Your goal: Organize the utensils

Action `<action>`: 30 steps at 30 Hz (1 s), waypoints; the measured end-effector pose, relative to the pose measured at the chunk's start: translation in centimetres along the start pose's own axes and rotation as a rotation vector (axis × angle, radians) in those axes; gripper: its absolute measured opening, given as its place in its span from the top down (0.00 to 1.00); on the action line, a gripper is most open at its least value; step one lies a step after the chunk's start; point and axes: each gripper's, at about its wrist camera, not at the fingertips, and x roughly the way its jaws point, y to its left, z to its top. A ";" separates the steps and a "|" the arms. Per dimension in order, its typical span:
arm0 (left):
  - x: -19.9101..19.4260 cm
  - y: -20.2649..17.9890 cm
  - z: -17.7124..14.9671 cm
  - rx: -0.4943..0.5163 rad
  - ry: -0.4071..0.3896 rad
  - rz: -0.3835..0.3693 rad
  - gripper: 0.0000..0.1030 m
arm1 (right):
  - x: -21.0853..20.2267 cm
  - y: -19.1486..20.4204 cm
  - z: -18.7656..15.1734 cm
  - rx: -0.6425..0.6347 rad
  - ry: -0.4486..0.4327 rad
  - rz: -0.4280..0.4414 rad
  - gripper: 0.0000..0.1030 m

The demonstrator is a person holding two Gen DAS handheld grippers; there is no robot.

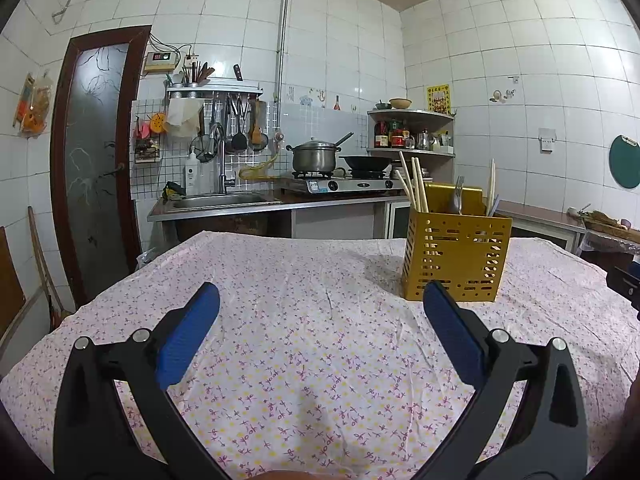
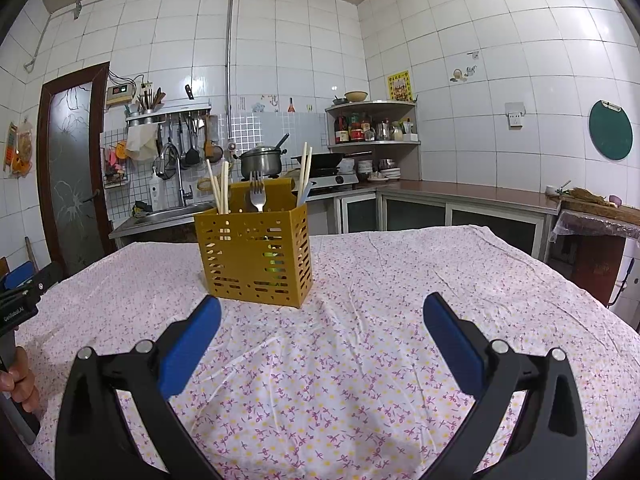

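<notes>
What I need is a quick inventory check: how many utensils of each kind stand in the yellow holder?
Chopsticks: 5 (3 at the left end, 2 at the right)
Fork: 1
Pale blue utensil handle: 1, kind hidden
Total: 7 visible in the yellow holder

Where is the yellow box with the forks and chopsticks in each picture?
Left wrist view: the yellow utensil holder stands right of centre on the flowered tablecloth, just beyond the right fingertip of the open left gripper.
Right wrist view: the holder stands left of centre, beyond the left fingertip of the open right gripper.
Shared landmark: the steel pot on the stove behind.
</notes>
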 end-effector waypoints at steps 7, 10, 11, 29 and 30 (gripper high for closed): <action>0.0 0.0 0.0 0.000 0.000 0.000 0.04 | 0.0 0.2 -0.1 -0.005 0.001 -0.001 0.04; 0.0 0.0 0.0 -0.001 0.000 0.000 0.04 | 0.0 0.2 -0.1 -0.006 0.001 -0.001 0.04; 0.0 0.0 0.0 -0.001 0.000 0.000 0.04 | 0.0 0.2 -0.1 -0.007 0.001 -0.002 0.04; 0.0 0.0 -0.1 0.000 0.000 0.002 0.04 | 0.0 0.5 -0.1 -0.016 0.004 -0.002 0.04; 0.1 0.0 -0.1 0.000 0.004 0.002 0.04 | 0.0 0.5 -0.1 -0.016 0.004 -0.002 0.04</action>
